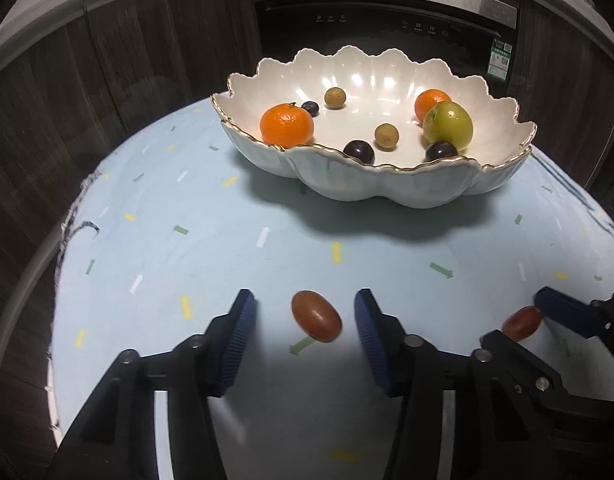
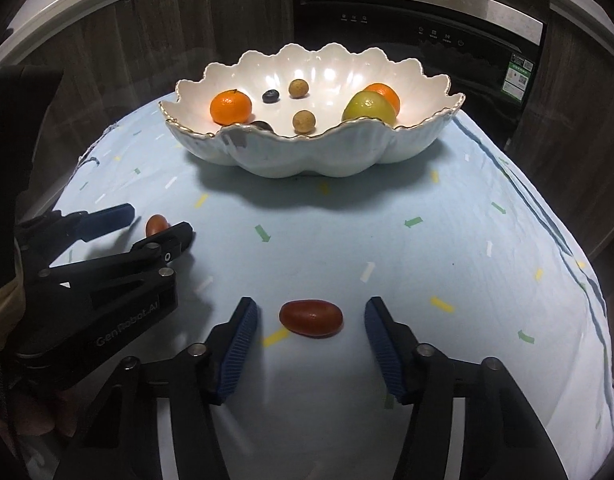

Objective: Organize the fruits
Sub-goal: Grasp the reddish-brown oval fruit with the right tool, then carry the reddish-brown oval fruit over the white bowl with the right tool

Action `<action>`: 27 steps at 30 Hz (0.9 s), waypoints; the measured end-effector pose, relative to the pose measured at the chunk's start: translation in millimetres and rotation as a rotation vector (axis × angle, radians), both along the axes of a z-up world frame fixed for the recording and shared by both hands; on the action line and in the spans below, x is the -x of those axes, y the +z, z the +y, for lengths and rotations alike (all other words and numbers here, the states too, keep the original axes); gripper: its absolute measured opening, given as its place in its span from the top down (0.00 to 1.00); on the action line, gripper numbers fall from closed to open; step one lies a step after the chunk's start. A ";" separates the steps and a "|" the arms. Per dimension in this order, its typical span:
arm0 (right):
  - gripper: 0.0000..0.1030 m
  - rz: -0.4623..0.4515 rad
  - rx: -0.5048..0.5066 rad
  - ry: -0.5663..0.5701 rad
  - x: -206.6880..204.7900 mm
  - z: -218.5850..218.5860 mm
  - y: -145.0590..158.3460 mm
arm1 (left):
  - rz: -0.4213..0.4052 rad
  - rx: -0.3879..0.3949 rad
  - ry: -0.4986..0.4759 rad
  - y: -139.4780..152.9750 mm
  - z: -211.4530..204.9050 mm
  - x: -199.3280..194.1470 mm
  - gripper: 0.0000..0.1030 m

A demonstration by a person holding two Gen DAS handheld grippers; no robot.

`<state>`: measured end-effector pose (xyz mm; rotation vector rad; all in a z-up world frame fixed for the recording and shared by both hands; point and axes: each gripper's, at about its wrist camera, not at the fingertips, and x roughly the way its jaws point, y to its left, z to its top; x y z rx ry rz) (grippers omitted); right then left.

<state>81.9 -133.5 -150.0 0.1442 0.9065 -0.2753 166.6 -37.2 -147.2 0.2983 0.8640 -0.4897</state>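
Evidently, each small, smooth, soft tomato (image 1: 316,315) (image 2: 311,318) is bracketed untouched by open jaws; a gentle grip across its short middle is advised.

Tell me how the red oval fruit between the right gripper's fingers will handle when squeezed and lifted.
The red oval fruit looks smooth and glossy, so it may slip between the ribbed pads of the open right gripper. Its rounded shape suggests it could roll on the cloth if nudged. It is probably soft-skinned, so squeeze gently.

Open blue cloth (image 2: 347,240) between both grippers and scalloped bowl (image 2: 307,156); bowl wall blocking the far side. Left gripper (image 2: 147,224) crowding right gripper (image 2: 311,320) on its left; clear to right.
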 end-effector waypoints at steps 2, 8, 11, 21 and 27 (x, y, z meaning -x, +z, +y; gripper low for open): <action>0.52 -0.003 -0.002 0.005 0.0 0.0 0.2 | 0.018 0.023 0.006 -0.3 1.1 -0.2 0.58; 0.69 -0.011 -0.012 0.022 0.1 0.6 1.4 | 0.024 0.035 -0.004 -0.2 -1.1 1.5 0.71; 0.69 -0.011 -0.021 0.025 0.0 0.3 1.8 | 0.018 0.030 0.000 -0.1 -1.4 2.8 0.78; 0.70 -0.008 -0.059 0.022 -1.7 -5.4 3.2 | 0.026 0.015 0.032 2.4 2.4 5.5 0.78; 0.71 -0.020 -0.073 0.021 -1.3 -9.2 8.9 | 0.027 0.019 0.042 10.3 6.5 9.5 0.78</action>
